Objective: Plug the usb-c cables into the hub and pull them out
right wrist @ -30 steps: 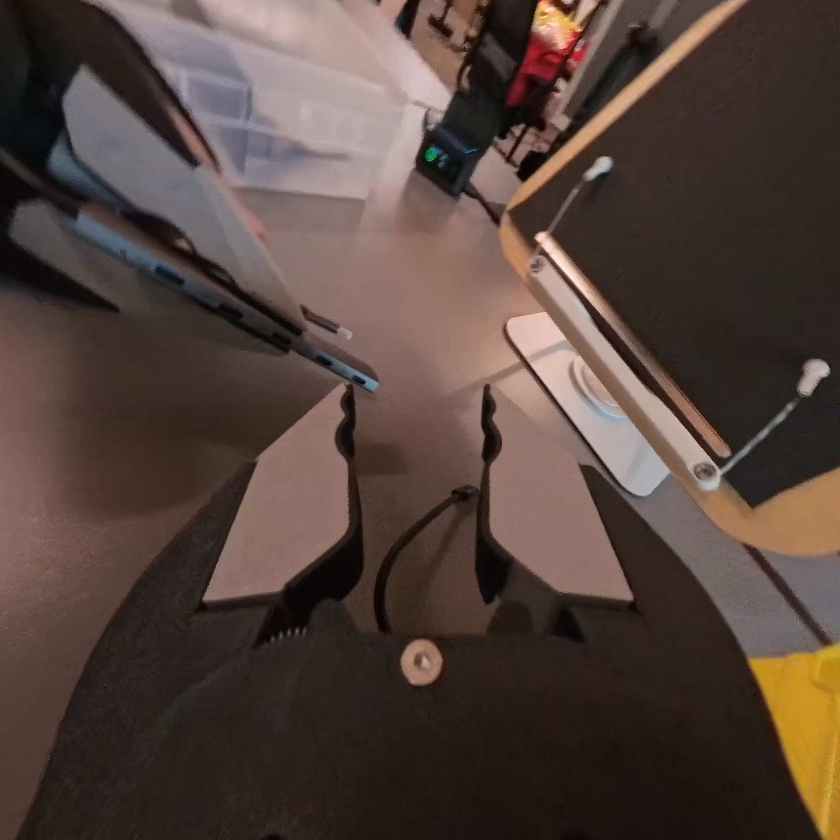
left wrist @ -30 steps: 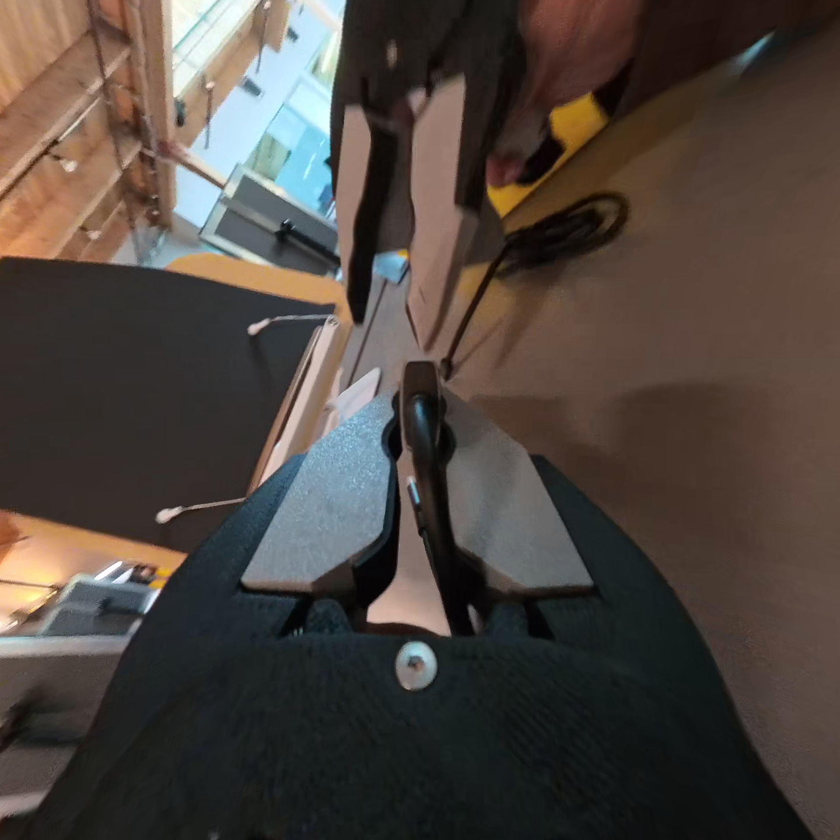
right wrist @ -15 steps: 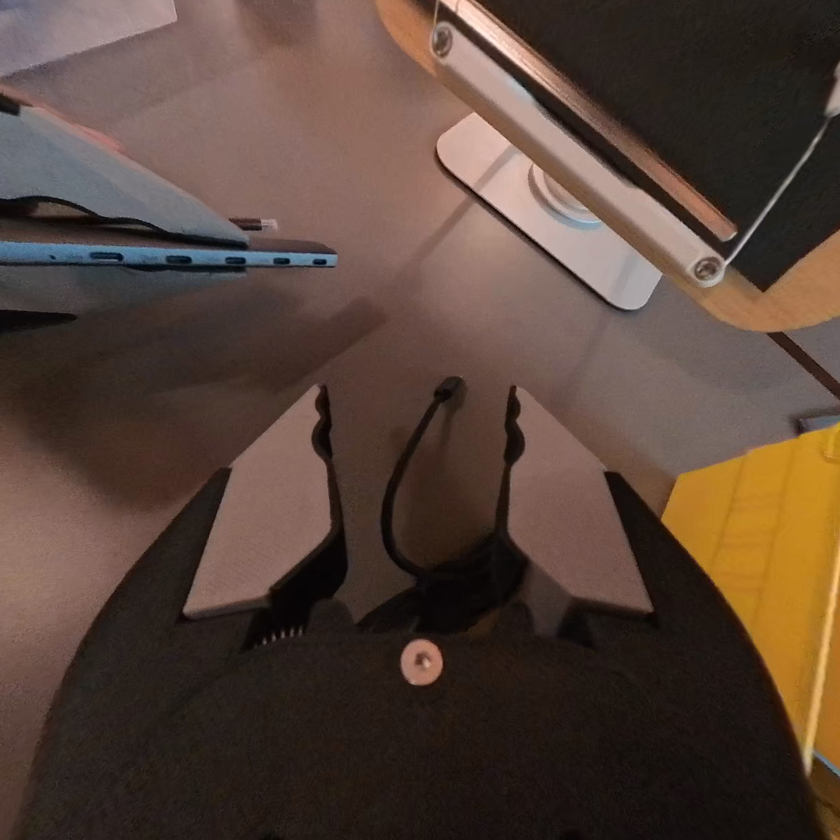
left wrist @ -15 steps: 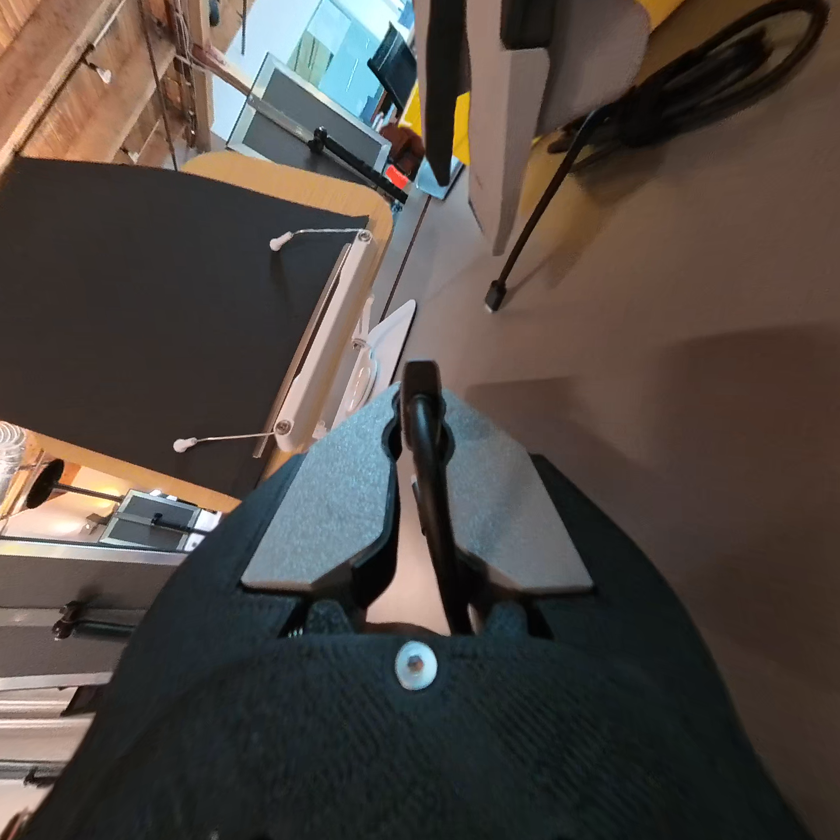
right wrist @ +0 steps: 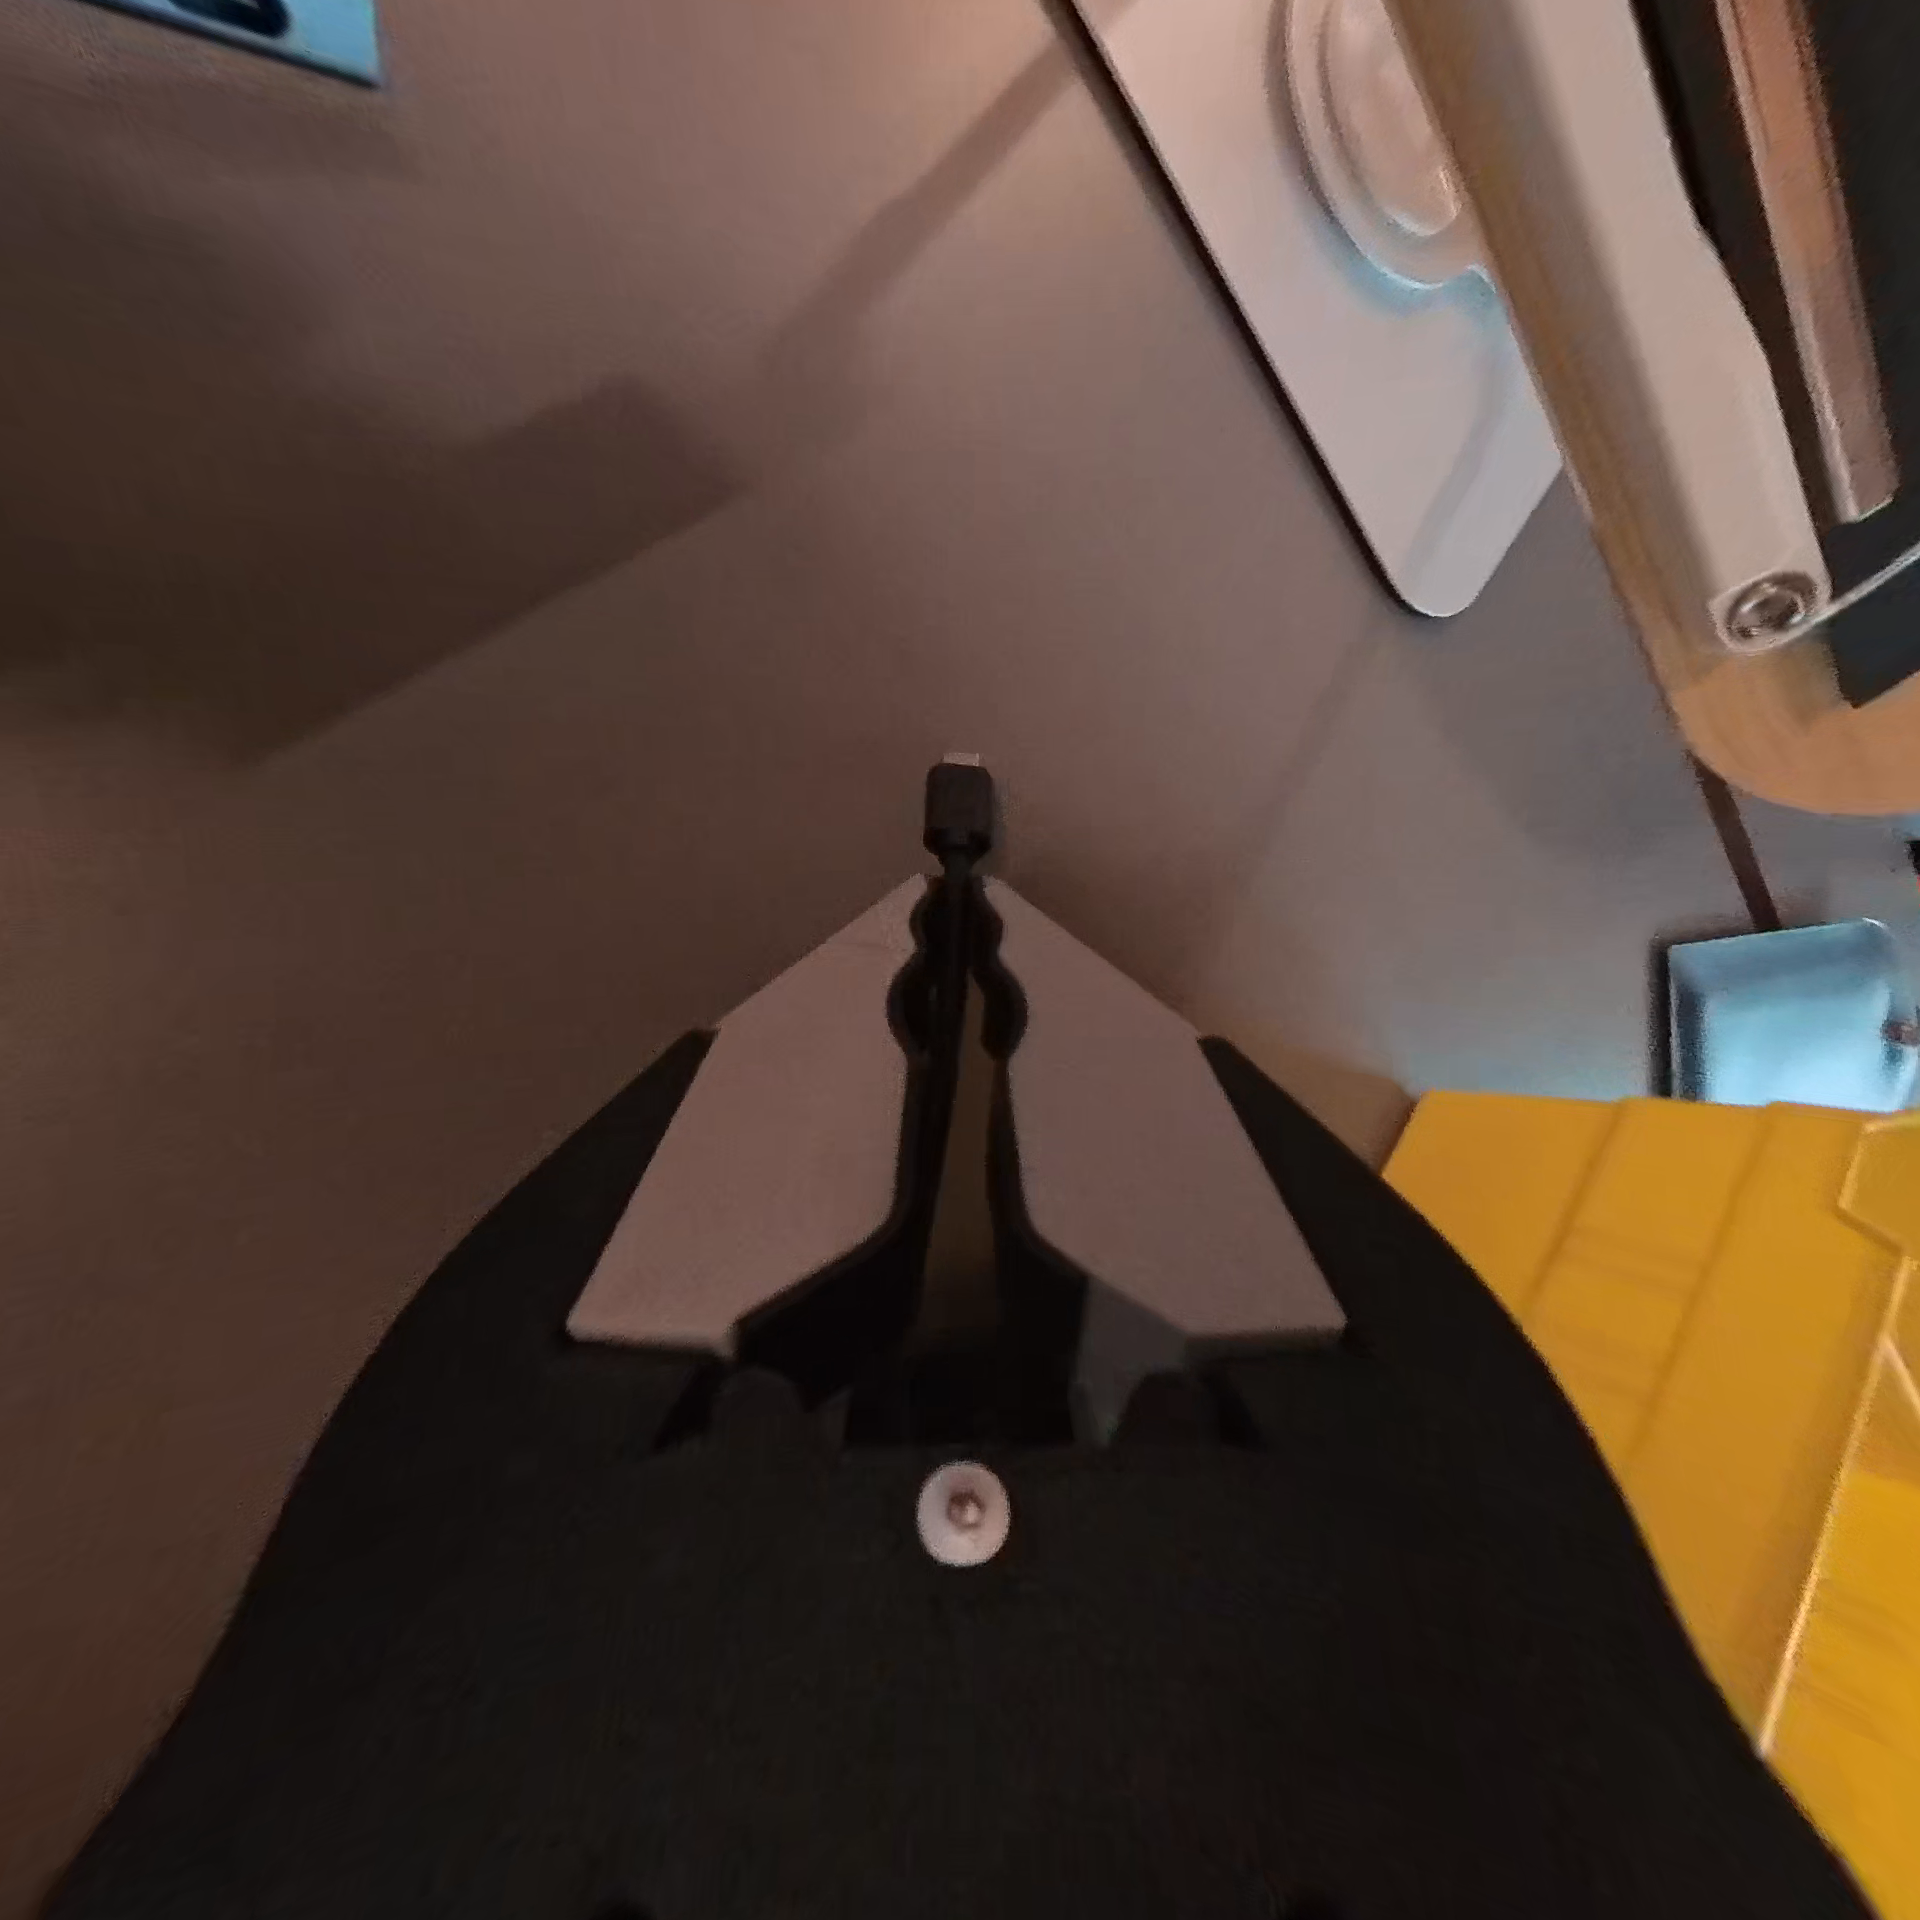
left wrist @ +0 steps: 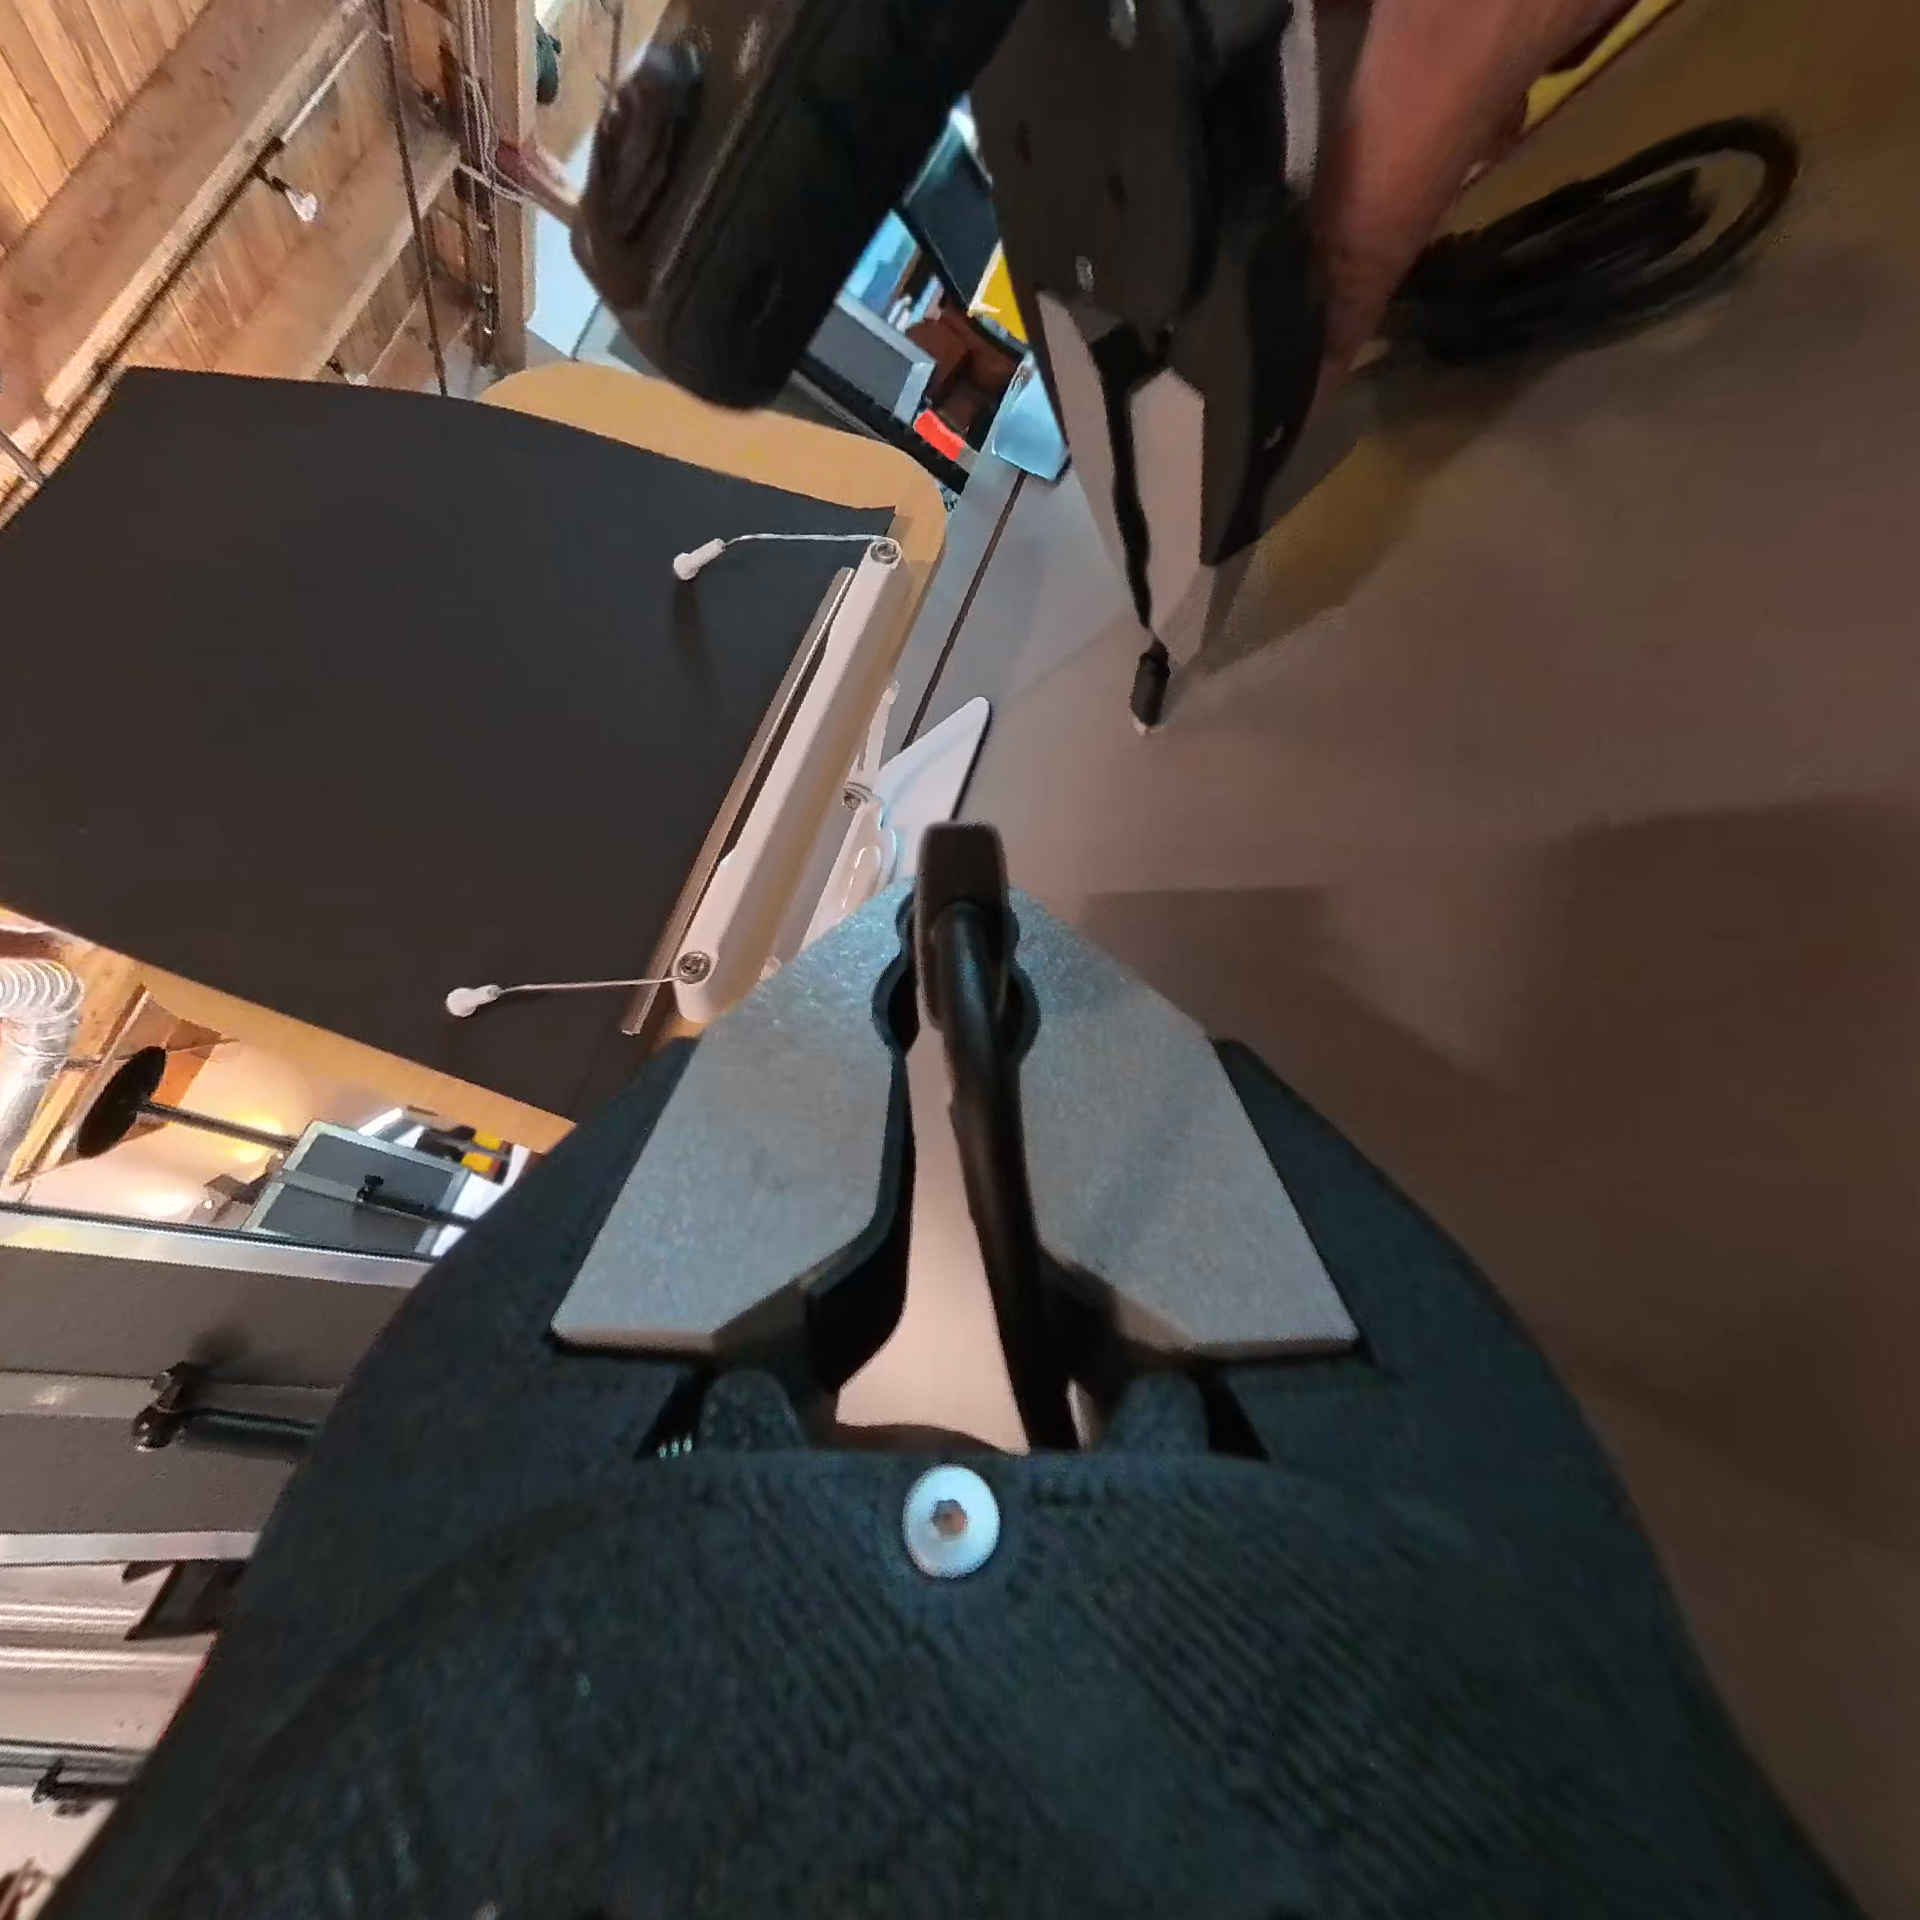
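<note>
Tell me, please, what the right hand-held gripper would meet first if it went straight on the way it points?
Most likely the bare grey tabletop. The right hand-held gripper is shut on a black usb-c cable, and only table shows beyond the plug; depth is unclear.

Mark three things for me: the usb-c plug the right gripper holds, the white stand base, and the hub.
usb-c plug [right wrist: 960,808], right wrist view, on its black housing past the fingers.
stand base [right wrist: 1340,343], right wrist view, on the flat white plate.
hub [right wrist: 312,42], right wrist view, top-left corner, on its cropped edge.
</note>
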`<state>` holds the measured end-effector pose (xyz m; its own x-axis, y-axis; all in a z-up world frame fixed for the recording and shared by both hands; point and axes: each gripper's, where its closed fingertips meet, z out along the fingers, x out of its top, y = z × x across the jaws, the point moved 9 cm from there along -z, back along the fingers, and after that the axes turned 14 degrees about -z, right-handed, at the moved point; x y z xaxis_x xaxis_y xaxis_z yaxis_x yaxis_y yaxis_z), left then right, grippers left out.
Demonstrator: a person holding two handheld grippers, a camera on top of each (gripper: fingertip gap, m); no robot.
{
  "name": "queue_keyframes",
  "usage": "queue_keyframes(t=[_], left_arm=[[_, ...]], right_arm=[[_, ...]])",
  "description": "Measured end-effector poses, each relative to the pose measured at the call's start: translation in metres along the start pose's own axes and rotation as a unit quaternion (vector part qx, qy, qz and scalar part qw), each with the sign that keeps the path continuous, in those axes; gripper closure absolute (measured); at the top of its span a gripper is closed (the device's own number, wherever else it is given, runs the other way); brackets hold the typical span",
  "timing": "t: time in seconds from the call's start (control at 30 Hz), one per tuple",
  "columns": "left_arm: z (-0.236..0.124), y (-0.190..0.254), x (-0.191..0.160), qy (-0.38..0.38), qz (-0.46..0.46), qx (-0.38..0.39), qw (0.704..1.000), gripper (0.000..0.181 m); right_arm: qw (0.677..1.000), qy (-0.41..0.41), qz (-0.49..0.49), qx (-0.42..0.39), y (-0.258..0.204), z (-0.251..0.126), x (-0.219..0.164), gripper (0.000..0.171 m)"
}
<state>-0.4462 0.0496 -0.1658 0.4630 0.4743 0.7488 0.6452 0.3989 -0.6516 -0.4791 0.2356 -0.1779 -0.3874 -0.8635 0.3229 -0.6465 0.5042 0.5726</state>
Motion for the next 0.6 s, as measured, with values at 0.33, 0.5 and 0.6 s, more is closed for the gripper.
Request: queue_keyframes(t=[0.33, 0.5, 0.6], left_arm=[[0.006, 0.004, -0.006, -0.005, 0.029, 0.008, 1.0, 0.174], [0.007, 0.013, -0.005, -0.009, 0.053, -0.008, 0.999, 0.174], [0.006, 0.018, -0.001, -0.002, 0.067, -0.012, 0.998, 0.174]], right_arm=[[0.941, 0.301, 0.044, 0.151, -0.007, -0.048, 0.001, 0.171], [0.897, 0.36, 0.074, 0.244, -0.011, -0.057, -0.001, 0.171], [0.898, 0.354, 0.073, 0.25, -0.013, -0.058, 0.0, 0.171]])
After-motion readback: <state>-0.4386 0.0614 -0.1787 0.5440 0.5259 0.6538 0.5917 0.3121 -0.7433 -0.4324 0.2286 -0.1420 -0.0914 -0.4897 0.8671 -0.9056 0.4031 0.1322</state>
